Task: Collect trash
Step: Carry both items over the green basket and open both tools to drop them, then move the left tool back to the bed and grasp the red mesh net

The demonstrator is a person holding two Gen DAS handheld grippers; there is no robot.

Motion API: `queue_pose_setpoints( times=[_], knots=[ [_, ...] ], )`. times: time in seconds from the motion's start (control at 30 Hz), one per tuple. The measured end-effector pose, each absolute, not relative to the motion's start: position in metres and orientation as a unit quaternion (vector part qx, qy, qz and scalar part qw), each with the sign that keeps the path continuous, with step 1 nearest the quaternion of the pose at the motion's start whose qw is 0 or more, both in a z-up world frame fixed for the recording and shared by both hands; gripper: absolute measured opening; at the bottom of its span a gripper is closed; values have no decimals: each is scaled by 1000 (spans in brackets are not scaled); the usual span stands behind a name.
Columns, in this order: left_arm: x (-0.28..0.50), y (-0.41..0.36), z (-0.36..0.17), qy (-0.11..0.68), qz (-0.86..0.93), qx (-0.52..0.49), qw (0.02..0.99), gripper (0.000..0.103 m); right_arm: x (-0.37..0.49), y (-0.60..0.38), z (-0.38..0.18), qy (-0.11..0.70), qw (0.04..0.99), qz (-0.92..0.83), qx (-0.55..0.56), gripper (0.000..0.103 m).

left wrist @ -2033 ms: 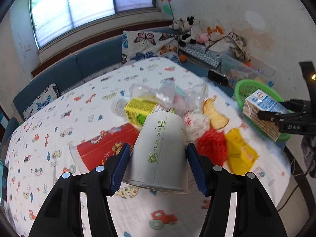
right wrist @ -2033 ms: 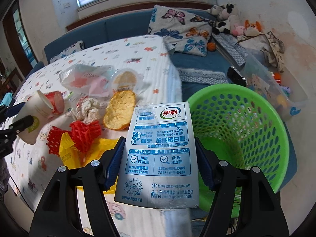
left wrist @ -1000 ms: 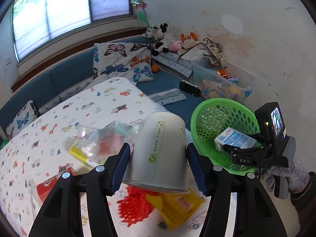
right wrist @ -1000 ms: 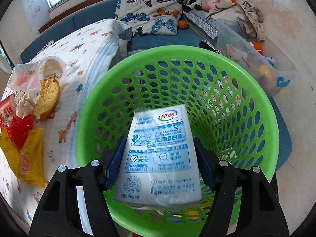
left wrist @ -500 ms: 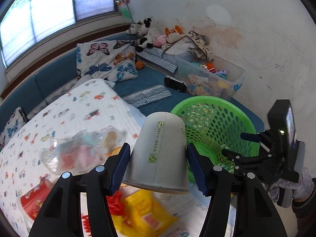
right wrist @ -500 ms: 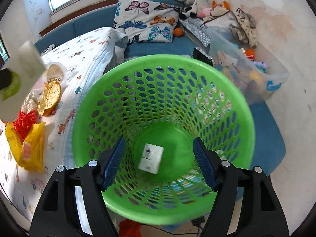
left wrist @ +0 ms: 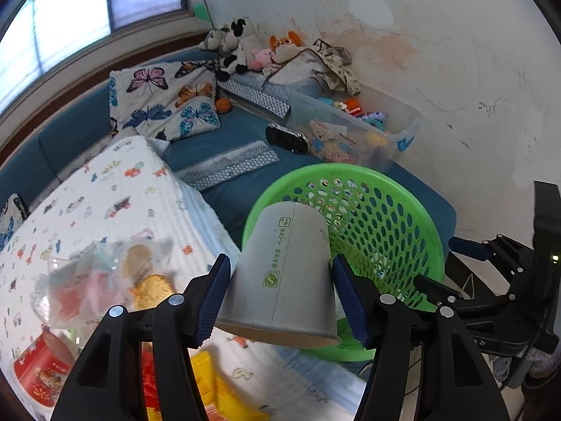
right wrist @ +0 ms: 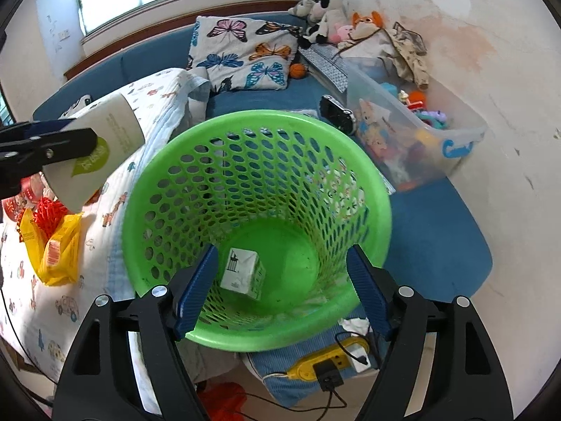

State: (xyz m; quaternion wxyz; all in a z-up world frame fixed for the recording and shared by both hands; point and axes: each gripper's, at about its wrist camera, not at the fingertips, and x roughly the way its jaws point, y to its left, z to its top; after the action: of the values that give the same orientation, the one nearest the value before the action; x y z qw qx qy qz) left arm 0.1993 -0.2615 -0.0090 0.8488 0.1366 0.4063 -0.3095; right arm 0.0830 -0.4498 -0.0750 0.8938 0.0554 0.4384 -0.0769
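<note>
Holding a big white paper cup (left wrist: 284, 273) upside down, the left gripper (left wrist: 280, 294) squeezes it tight between its blue pads, low in the middle of the left view, in front of the green basket (left wrist: 413, 231). The right gripper (right wrist: 282, 286) is spreading its jaws with nothing between them, above the basket. The milk carton (right wrist: 242, 273) lies on the basket floor. A yellow wrapper (right wrist: 58, 249) sits on the table (right wrist: 70, 301), at left.

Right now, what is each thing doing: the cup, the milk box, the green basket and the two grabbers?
Paper cup: upside down, squeezed by the left gripper.
Milk carton: lying in the basket's bottom.
Green basket: upright, holding only the carton.
Right gripper: empty, jaws opening above the basket.
</note>
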Motion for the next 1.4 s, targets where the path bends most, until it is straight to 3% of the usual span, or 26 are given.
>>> queue_pose_setpoints(
  times=[0.13, 0.23, 0.5, 1.0, 1.4],
  knots=[
    [201, -270, -16, 415, -312, 136, 844, 58, 78, -454, -75, 438, 893, -80, 63, 75],
    [199, -270, -17, 416, -313, 134, 843, 68, 74, -455, -73, 436, 894, -80, 67, 75],
    [192, -253, -10, 409, -307, 129, 849, 68, 67, -446, -66, 428, 899, -71, 66, 76],
    [175, -150, 12, 390, -240, 95, 884, 68, 63, -382, -46, 405, 913, -7, 41, 76],
    [170, -72, -6, 406, -192, 50, 892, 68, 77, -299, -54, 417, 905, 84, 29, 76]
  ],
)
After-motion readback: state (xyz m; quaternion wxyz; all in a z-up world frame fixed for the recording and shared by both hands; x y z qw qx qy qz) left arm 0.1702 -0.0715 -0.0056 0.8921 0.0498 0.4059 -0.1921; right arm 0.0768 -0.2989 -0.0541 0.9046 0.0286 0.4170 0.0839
